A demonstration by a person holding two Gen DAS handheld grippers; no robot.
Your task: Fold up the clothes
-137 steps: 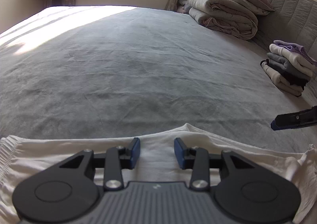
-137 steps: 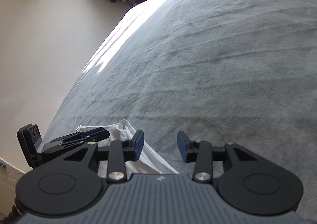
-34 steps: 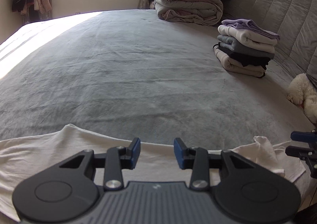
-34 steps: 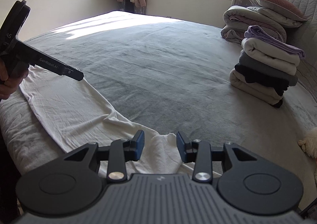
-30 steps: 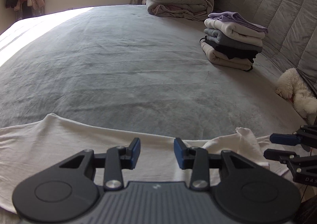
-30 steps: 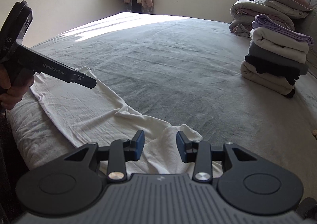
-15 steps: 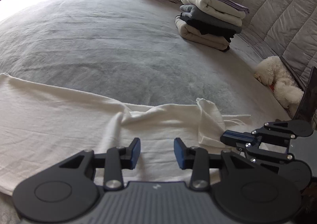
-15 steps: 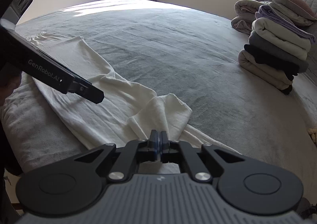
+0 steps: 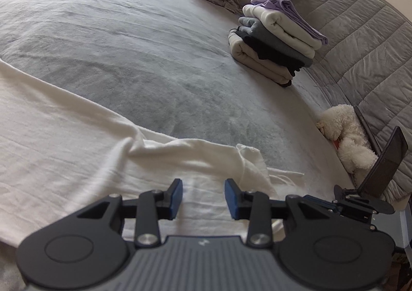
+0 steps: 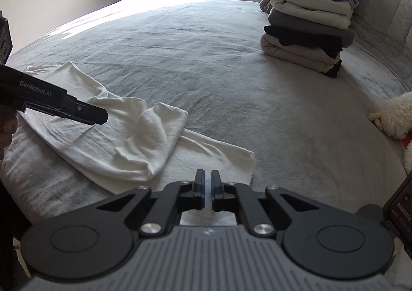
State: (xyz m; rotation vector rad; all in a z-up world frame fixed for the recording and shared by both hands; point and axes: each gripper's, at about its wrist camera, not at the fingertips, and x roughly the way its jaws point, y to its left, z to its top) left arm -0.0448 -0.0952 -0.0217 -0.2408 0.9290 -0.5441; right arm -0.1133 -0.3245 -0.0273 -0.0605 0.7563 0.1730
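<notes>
The crumpled white cotton garment (image 10: 108,136) lies along the near edge of the grey plush bed (image 10: 219,64); the left tongs (image 9: 203,198) hover open over it, while the right tongs (image 10: 208,189) are opening from a narrow gap with nothing between them. Flattening the bunched fold should come first. The far bed is free, the stack of folded clothes (image 10: 309,28) well apart at right.

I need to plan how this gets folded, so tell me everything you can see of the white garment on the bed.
The white garment is thin, soft, cotton-looking cloth, creased, lying flat in a long band along the near edge of the grey bed. Near its middle, one part is flipped back over itself into a rumpled lump; a flat end reaches toward the right gripper. Its far end looks gathered. The left gripper hangs over it, jaws apart, with cloth showing in the gap; contact cannot be told.
</notes>
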